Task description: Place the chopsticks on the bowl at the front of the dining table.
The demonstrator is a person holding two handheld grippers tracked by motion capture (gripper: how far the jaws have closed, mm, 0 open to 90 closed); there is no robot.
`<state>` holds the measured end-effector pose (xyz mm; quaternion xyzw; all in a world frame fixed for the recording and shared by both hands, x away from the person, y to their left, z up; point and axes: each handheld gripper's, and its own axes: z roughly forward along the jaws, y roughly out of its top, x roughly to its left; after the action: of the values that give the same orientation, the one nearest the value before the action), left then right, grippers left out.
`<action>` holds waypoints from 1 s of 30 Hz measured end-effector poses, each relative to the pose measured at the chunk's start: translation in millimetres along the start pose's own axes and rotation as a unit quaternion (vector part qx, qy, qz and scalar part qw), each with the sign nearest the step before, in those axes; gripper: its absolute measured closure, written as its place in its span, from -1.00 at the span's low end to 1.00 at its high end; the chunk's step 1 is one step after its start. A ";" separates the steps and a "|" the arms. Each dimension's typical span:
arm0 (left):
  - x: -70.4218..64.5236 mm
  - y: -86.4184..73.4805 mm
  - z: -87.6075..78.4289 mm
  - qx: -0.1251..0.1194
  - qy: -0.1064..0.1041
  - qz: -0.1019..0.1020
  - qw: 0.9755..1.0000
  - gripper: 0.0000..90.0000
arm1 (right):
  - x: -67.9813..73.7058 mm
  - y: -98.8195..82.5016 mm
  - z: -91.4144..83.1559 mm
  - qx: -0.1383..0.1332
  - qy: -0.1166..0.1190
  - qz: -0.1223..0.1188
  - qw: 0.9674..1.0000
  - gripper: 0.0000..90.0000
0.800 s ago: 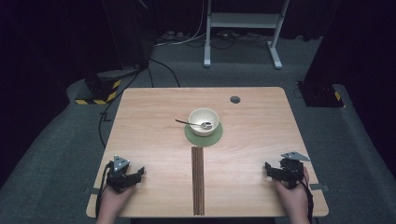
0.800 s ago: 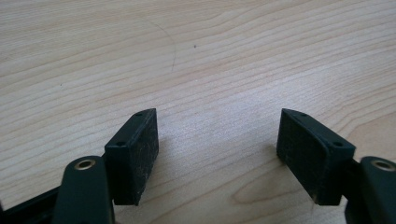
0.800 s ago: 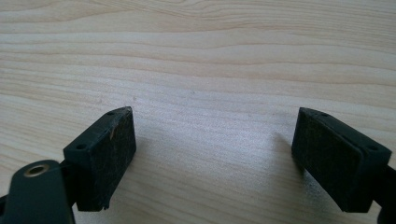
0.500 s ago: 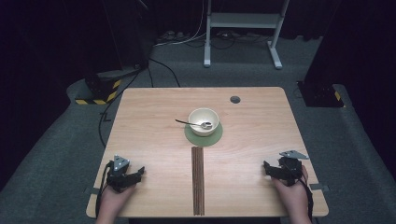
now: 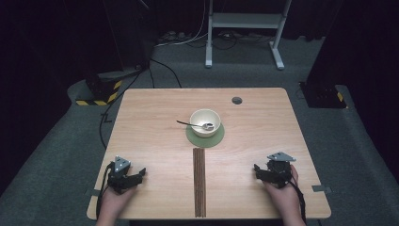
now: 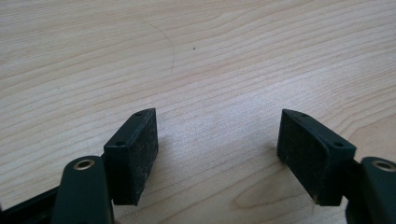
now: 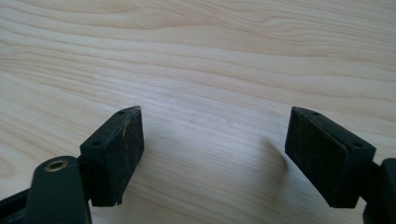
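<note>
Centrally, round cream bowl (image 5: 205, 121), metal spoon (image 5: 195, 125), woodgrain table (image 5: 150, 122)

one bowl (image 5: 205, 121), one spoon (image 5: 193, 125), one mat (image 5: 205, 136), two hand-held grippers.

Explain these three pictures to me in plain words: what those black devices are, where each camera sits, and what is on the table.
No robot here: a person holds a two-jaw claw in each hand. The high view looks down on the light wooden table, with the left claw and right claw resting near its front edge. The other two pictures come from cameras riding on each claw, looking along its black jaws at bare wood; the left claw and the right claw stand open and hold nothing. On the table lie a cream round bowl on a green round mat, a metal spoon in the bowl, and dark brown chopsticks in front.
</note>
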<state>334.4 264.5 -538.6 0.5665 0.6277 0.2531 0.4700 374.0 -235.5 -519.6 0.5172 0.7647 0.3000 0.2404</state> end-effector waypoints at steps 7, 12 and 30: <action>-0.2 -0.9 -1.0 0.000 -0.004 0.002 1.000 -0.35 | 22.8 8.4 -1.0 0.005 0.023 -0.019 1.000 -0.54; -0.2 -2.9 -5.9 0.008 -0.004 0.010 1.000 -0.35 | 46.5 10.0 -0.6 -0.002 0.031 -0.029 0.999 -0.50; -0.5 -2.7 -5.1 0.010 -0.011 0.013 1.000 -0.36 | 105.9 36.7 -1.0 -0.024 0.070 -0.081 0.994 -0.35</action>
<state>328.6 264.5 -538.6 0.5819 0.6175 0.2469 0.4681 360.1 -126.2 -499.1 0.4256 0.8117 0.3331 0.2216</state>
